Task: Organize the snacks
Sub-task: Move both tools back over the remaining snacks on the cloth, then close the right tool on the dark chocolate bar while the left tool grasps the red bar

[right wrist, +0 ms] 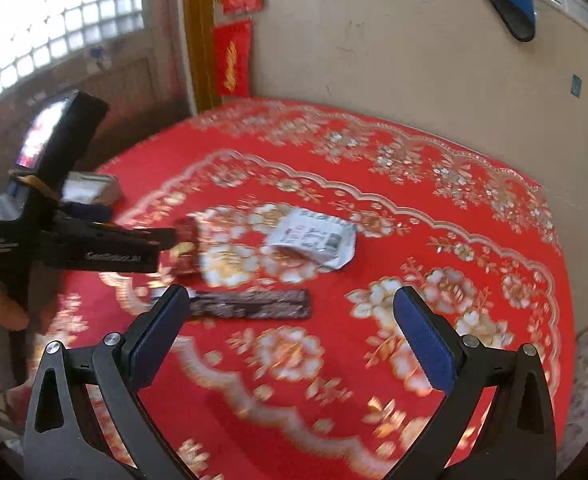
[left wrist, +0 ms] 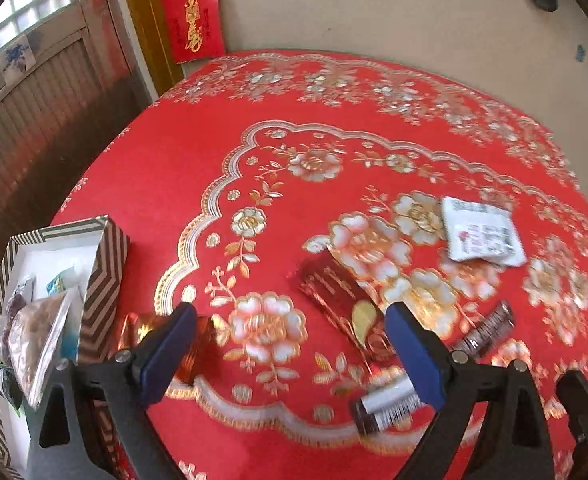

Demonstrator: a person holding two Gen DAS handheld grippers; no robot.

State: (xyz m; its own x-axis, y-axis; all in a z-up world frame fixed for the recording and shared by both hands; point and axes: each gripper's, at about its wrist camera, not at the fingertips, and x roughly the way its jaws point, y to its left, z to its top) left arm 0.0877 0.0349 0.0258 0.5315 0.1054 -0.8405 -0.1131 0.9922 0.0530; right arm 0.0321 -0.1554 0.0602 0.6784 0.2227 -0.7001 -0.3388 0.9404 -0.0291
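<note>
Snacks: loose packets lie scattered on the surface (left wrist: 198, 184), which is draped in a red cloth with gold and silver flowers; more sit in a striped box at its left edge.
Striped box (left wrist: 106, 272): open-topped, white inside, holding several wrapped packets, among them a clear bag of brownish pieces (left wrist: 38, 332).
Left hand-held gripper (left wrist: 290, 340): fingers spread wide apart with nothing between them, over the near part of the cloth.
Right hand-held gripper (right wrist: 290, 324): fingers also spread wide and holding nothing, over the cloth.
White packet (left wrist: 482, 234): printed with dark text, lying flat toward the right; in the right wrist view (right wrist: 314, 240) it sits past the dark bar.
Dark red packet (left wrist: 342, 304): gold print, lying slantwise near the middle, partly behind the left gripper's right finger.
Long dark bar (right wrist: 250, 304): lies flat, its left end behind the right gripper's left finger.
Gold-orange packet (left wrist: 202, 340): just beside the box, partly hidden by the left gripper's left finger.
Small barcode packet (left wrist: 386, 404): dark ends, white middle, nearest the camera, blurred.
</note>
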